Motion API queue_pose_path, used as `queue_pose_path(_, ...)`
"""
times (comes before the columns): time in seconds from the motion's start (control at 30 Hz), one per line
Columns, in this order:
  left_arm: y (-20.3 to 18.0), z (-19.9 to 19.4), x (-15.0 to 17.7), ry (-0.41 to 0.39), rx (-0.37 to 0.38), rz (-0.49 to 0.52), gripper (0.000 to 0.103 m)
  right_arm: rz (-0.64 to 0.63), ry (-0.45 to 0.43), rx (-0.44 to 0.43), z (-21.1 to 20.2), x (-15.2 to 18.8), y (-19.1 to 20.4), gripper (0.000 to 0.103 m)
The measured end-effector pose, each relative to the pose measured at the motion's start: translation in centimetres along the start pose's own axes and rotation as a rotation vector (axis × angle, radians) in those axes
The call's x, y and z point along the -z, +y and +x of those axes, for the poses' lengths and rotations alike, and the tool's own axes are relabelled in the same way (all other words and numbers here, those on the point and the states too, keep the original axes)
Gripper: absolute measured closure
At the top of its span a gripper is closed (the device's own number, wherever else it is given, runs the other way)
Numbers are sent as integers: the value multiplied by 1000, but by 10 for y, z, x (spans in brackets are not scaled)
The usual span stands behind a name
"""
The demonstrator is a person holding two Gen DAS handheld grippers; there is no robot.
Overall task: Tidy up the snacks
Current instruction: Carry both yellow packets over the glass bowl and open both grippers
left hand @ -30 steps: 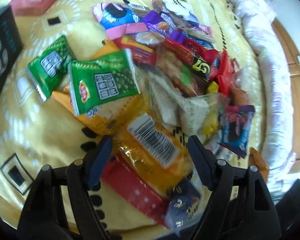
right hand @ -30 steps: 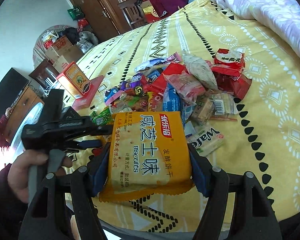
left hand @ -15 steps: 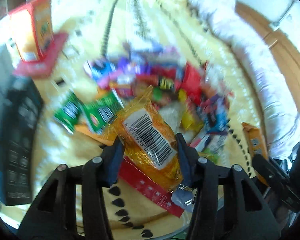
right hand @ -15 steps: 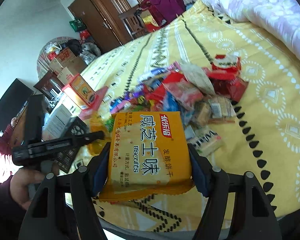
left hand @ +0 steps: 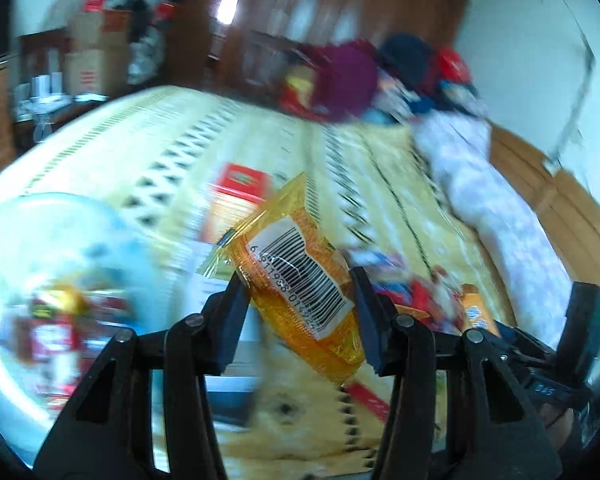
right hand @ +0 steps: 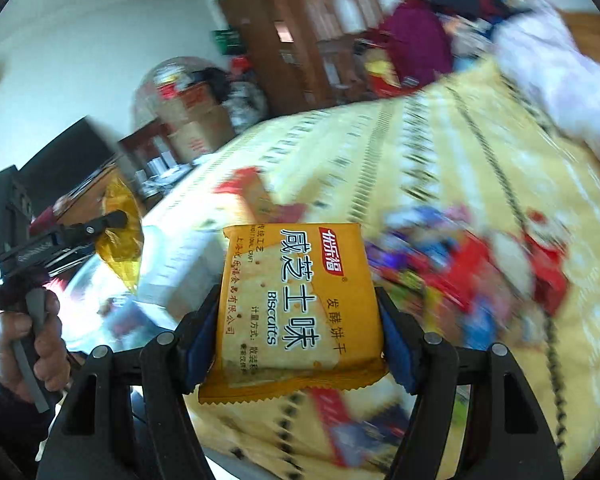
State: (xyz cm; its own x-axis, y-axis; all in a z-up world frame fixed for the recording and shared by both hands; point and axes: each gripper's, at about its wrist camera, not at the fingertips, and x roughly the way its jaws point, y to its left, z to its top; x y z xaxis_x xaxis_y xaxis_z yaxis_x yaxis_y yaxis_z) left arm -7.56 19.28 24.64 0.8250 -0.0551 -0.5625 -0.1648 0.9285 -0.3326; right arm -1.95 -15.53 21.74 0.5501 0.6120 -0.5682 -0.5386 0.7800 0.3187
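— Left claw (left hand: pixel 297 280)?
— Clenched on an orange packet (left hand: pixel 288 252) with a white barcode label. Pinched from both sides, tilted, top corner up and to the left. Held in the air above the bed (left hand: pixel 260 140).
— And the right claw (right hand: pixel 298 296)?
— Clenched too, on a flat yellow biscuit packet (right hand: pixel 300 280). Printed face toward the camera, pinched at its left and right edges by blue pads. Also clear of the bed, over the yellow patterned cover.
— Visible from the other side?
— Yes. In the right wrist view, far left: a hand (right hand: pixel 28 344) wrapped around the left claw's handle, with gold wrapper sticking up past the fingers. In the left wrist view, low at the right: the right claw's black body, with an orange sliver of the biscuit packet just beside it.
— Rest of the snacks?
— A snack pile (right hand: pixel 480 264) lying on the bed, right of the biscuit packet. Heavily blurred: reds, blues, purples, nothing finer to tell.
— Anything else?
— A red box (left hand: pixel 240 188) standing on the bed behind the orange packet, and a pale quilt (left hand: pixel 500 208) along the bed's right side. Something round and pale at the left, too blurred to name.
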Motion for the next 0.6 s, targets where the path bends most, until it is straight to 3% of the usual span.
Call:
queue_pose_path(0.23,116,-57,-10,-78,-169,-152,53,-203,37,-160,56,-41,136,29)
queue_pose_path(0.43,195,-83,-10,-106,-292,-273,52,-308,100,-284,106,-49,237,29)
queue_pose_path(0.6,222,-80,-1,-77,-330,-336,52,-367,162,-334,144,-42,294,29)
